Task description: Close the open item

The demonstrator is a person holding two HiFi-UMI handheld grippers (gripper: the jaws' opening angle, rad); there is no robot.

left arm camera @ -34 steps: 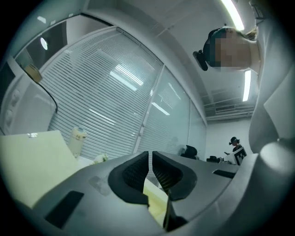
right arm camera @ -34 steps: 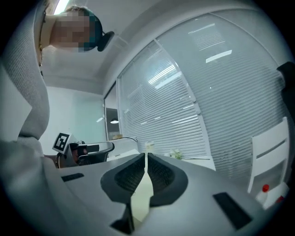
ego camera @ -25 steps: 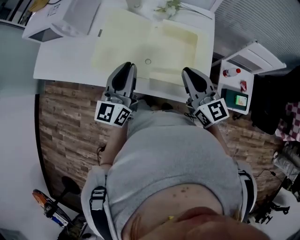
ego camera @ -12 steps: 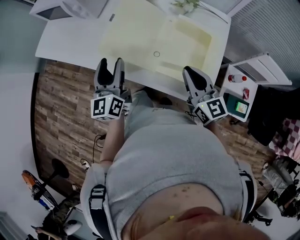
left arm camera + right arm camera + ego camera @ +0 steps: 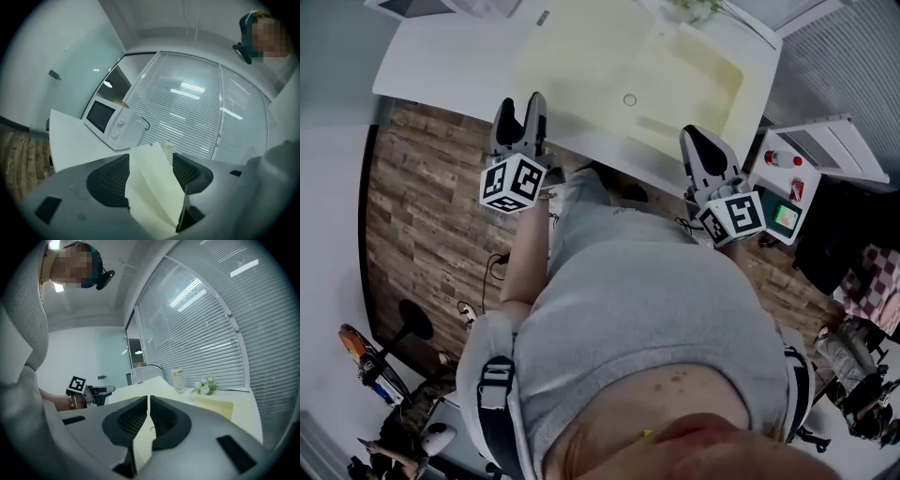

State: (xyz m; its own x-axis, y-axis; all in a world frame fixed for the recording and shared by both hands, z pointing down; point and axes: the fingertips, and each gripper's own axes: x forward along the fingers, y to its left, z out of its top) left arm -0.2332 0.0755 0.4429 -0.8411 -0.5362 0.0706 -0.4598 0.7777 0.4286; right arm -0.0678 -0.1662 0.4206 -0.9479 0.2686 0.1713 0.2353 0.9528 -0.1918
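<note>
A pale yellow folder-like case lies opened flat on the white table, with a small round snap near its front edge. My left gripper hovers at the table's front edge by the case's near left corner. Its jaws have just been opening and now stand wide. In the left gripper view a yellow flap shows in the gap between the pads, and they do not press on it. My right gripper is shut and empty at the case's near right side, pointing along it.
A white microwave stands at the table's far left. A cup and a sprig of flowers are at the back. A low white side cabinet with a bottle is right of the table. Wood flooring lies to the left.
The left gripper has slid left along the table's front edge and its jaws went from shut to wide open. The right gripper stayed shut and sank slightly.
</note>
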